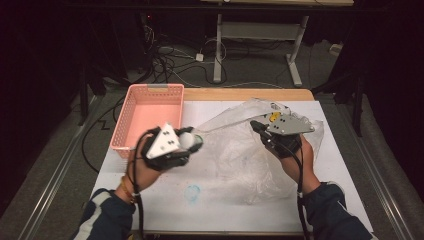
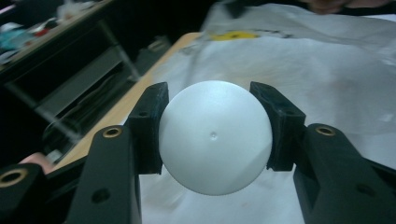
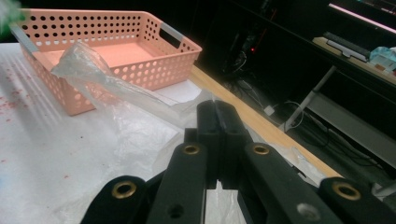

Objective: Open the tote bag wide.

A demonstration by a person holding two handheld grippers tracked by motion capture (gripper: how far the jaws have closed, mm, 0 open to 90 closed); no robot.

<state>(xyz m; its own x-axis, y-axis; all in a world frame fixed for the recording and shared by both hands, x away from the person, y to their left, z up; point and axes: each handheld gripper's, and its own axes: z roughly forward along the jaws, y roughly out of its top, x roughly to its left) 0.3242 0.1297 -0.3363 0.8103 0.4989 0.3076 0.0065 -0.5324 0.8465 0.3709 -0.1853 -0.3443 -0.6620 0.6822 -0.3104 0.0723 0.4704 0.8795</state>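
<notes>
Dark room, white-covered desk (image 1: 165,205): we list a pink basket (image 1: 131,107). Left hand-held gripper (image 1: 192,141) clamps a white ball (image 2: 215,136); right hand-held gripper (image 1: 256,124), jaws closed, pinches a clear plastic bag (image 1: 235,150).

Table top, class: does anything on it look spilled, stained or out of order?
Yes. A blue-green smudge marks the white table cover near the front edge, like a stain. The clear plastic bag lies crumpled and spread across the middle, one corner stretched towards the pink basket. Small reddish specks dot the cover in the right gripper view.

Dark room. Grey floor (image 1: 250,70) w/ tangled cables (image 1: 170,62) far left; white-legged table (image 1: 260,45) far centre; wood-edged desk (image 1: 240,94) w/ white cover.
</notes>
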